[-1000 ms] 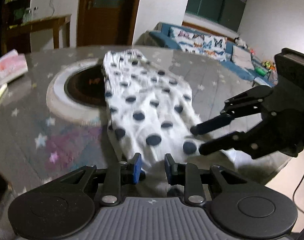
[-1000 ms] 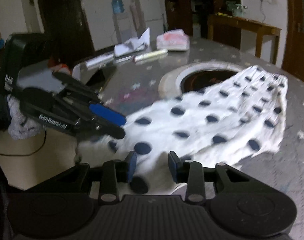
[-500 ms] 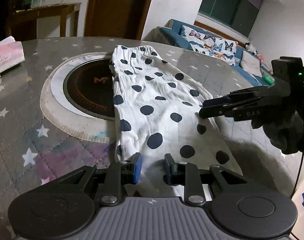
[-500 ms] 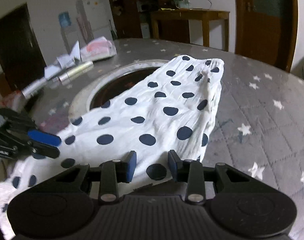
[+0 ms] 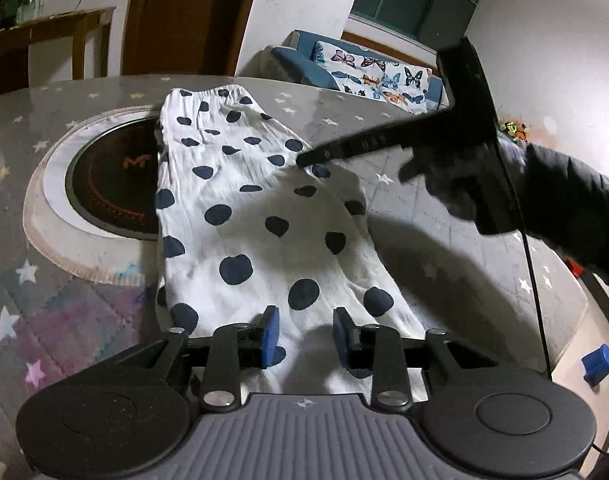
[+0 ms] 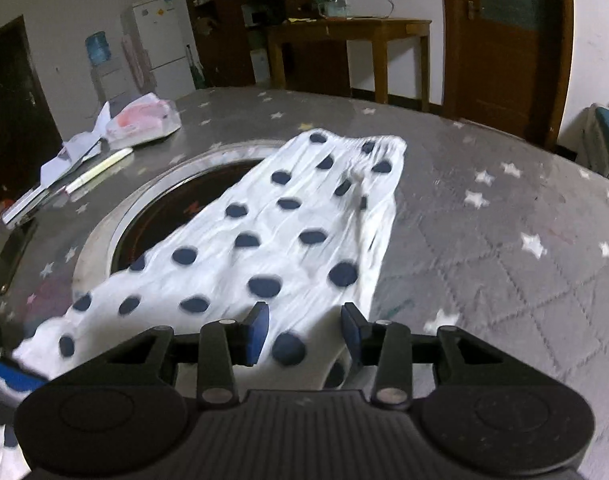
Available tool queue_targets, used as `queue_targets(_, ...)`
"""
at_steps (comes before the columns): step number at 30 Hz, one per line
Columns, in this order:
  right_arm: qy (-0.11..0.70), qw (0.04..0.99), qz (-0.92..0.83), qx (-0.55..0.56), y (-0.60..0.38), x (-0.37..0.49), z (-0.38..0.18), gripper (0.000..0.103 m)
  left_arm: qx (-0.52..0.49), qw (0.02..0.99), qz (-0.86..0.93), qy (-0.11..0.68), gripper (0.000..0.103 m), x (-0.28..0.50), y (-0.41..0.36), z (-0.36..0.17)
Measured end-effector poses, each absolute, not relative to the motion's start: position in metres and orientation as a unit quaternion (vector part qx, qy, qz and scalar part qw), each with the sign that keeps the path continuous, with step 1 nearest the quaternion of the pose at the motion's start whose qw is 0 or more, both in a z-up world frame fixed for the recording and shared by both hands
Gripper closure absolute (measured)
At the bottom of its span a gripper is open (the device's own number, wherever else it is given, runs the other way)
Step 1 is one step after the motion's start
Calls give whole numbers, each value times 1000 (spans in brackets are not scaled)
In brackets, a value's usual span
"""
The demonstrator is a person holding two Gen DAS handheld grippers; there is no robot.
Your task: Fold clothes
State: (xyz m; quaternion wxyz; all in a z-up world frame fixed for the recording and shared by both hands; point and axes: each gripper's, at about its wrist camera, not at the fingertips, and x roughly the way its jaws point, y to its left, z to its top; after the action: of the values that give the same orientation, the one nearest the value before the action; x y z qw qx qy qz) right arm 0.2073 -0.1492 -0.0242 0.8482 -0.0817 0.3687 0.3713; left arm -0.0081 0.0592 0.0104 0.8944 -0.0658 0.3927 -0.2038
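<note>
Both tools stand wide, holding nothing: the left tool (image 5: 306, 334) at the white navy-dotted cotton garment's (image 5: 240, 216) near hem, the right tool (image 6: 304, 330) (a second ago beside it) now farther along its edge, the cloth lying long on the grey star-patterned worktop (image 6: 504, 240).

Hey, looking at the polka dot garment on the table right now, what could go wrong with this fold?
The polka dot garment partly covers the round cooktop set in the table; if that is warm, the fabric could scorch. The near end hangs past the table edge by the left gripper, so the garment might slide off. Both grippers are open, the right gripper too, so nothing holds it.
</note>
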Motion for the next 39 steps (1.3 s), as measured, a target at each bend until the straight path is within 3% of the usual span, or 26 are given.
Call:
queue_targets(7,355,871,337,-45,-125,277,-20,59,-75,900,-210,375,56,-3,56,21)
queue_targets(20,360,880,309,-12,-95,360,-50,59,-89,901,-180,383,53,2,71,20)
queue_targets(25,359,878,317,-9,-92,359,-49,89,-94,902,-169,386,53,1,75,19)
queue_targets(39,298,874,383,17,-109,280,19,93,-105,904,-137,391,49,-20,80,26)
